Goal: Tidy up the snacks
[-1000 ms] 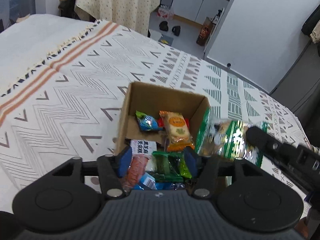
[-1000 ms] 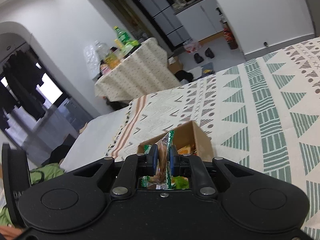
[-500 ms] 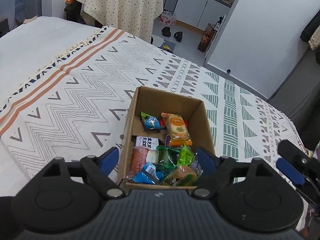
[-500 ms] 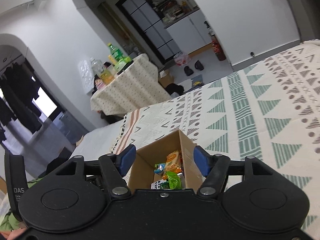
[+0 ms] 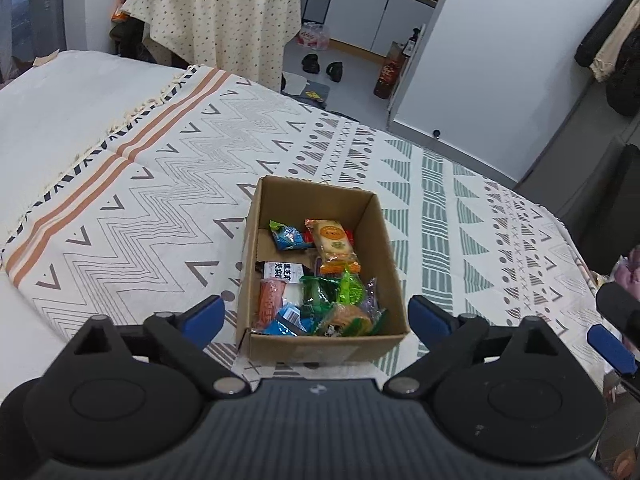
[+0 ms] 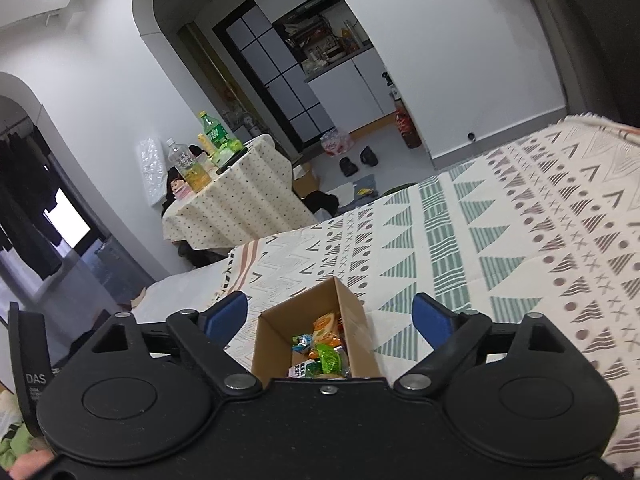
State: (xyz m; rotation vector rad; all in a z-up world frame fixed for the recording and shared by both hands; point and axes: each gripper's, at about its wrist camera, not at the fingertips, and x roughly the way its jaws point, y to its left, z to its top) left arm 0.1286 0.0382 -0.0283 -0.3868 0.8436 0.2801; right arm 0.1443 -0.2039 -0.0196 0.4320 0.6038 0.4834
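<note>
A brown cardboard box (image 5: 386, 272) stands on the patterned bedspread, also seen in the right wrist view as the cardboard box (image 6: 272, 334). It holds several wrapped snacks: an orange cracker pack (image 5: 333, 245), a blue packet (image 5: 289, 236), green wrappers (image 5: 340, 290) and a round biscuit pack (image 5: 347, 319) at the near end. My left gripper (image 5: 316, 318) is open, held back from the box's near wall, nothing between its fingers. My right gripper (image 6: 330, 320) is open too, above and behind the box; its blue pad (image 5: 612, 346) shows at the left view's right edge.
The patterned bedspread (image 5: 140, 200) covers a bed, with a white sheet (image 5: 60, 96) to the left. Beyond the bed stands a round table with a dotted cloth (image 5: 224, 28) carrying bottles. Shoes (image 5: 322, 66) lie on the floor near white cabinets.
The right gripper, shut on a green biscuit pack a second ago, opened and the pack now lies in the box. Both grippers have opened wide and pulled back and up.
</note>
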